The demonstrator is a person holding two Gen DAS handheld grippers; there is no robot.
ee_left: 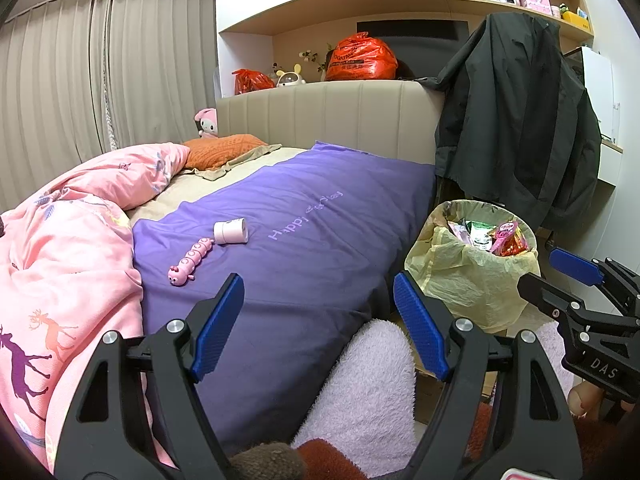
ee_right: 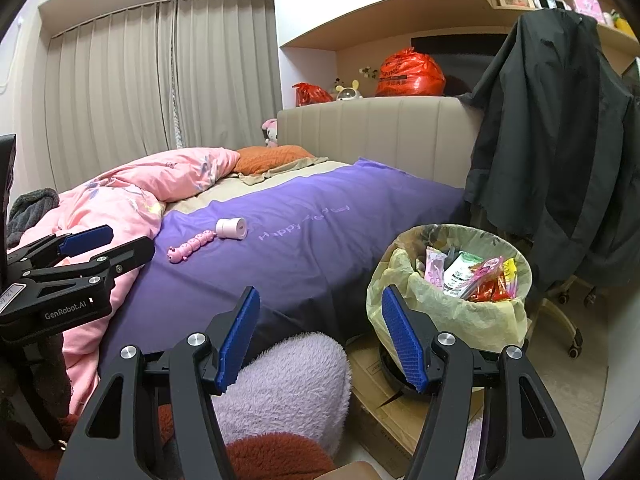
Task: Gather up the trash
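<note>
A bin (ee_left: 468, 280) (ee_right: 456, 320) lined with a pale yellow bag stands on the floor beside the bed, and several snack wrappers (ee_left: 498, 236) (ee_right: 476, 276) lie inside it. On the purple sheet (ee_left: 320, 220) (ee_right: 320, 248) lie a small pink-and-white cylinder (ee_left: 231, 232) (ee_right: 231, 228) and a pink caterpillar toy (ee_left: 190, 260) (ee_right: 192, 246). My left gripper (ee_left: 320, 320) (ee_right: 116, 246) is open and holds nothing, well short of both. My right gripper (ee_right: 320, 336) (ee_left: 548, 276) hangs open and holds nothing, just in front of the bin.
A pink duvet (ee_left: 68, 260) is bunched on the bed's left. A dark jacket (ee_left: 516, 120) (ee_right: 560, 152) hangs over a wheeled chair behind the bin. Fluffy lilac fabric (ee_left: 368, 384) (ee_right: 288, 376) fills the near foreground. Flattened cardboard (ee_right: 376, 392) lies under the bin.
</note>
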